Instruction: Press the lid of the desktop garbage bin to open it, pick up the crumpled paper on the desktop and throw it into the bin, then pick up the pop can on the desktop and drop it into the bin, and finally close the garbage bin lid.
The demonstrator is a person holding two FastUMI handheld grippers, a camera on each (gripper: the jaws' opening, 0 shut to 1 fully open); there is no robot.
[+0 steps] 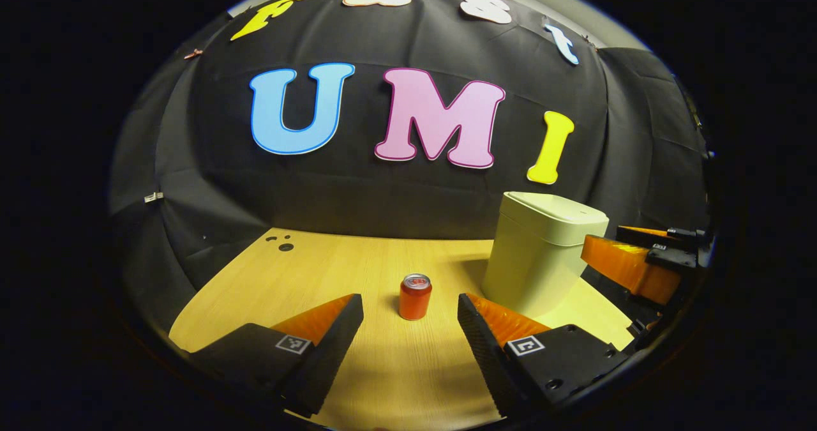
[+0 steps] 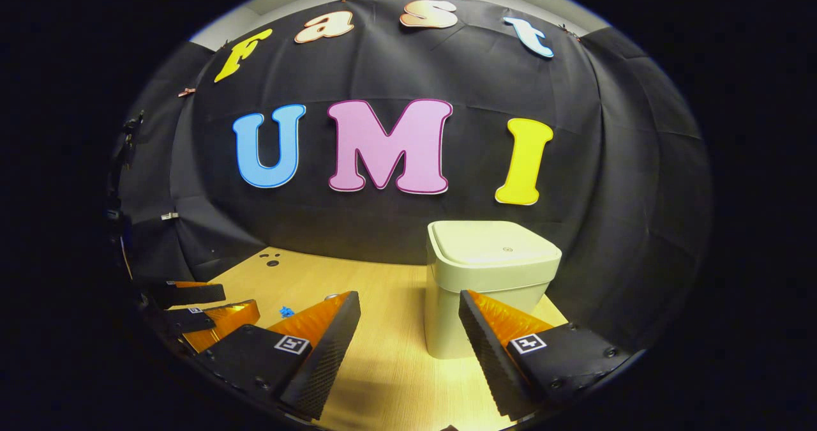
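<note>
My left gripper [image 1: 410, 316] spread, empty, aimed at can [image 1: 415, 296] upright mid-table. My right gripper [image 2: 408, 316] spread, empty, near bin [image 2: 485, 284], lid [image 2: 494, 242] shut. Risk: off-centre press tips light bin; can topples if nudged. Paper hard to make out, maybe blue scrap [image 2: 286, 311].

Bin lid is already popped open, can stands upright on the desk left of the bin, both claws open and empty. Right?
Not quite: the bin lid is closed flat, as the right gripper view shows. The rest holds: can upright left of the bin, left claw and right claw open, empty.
</note>
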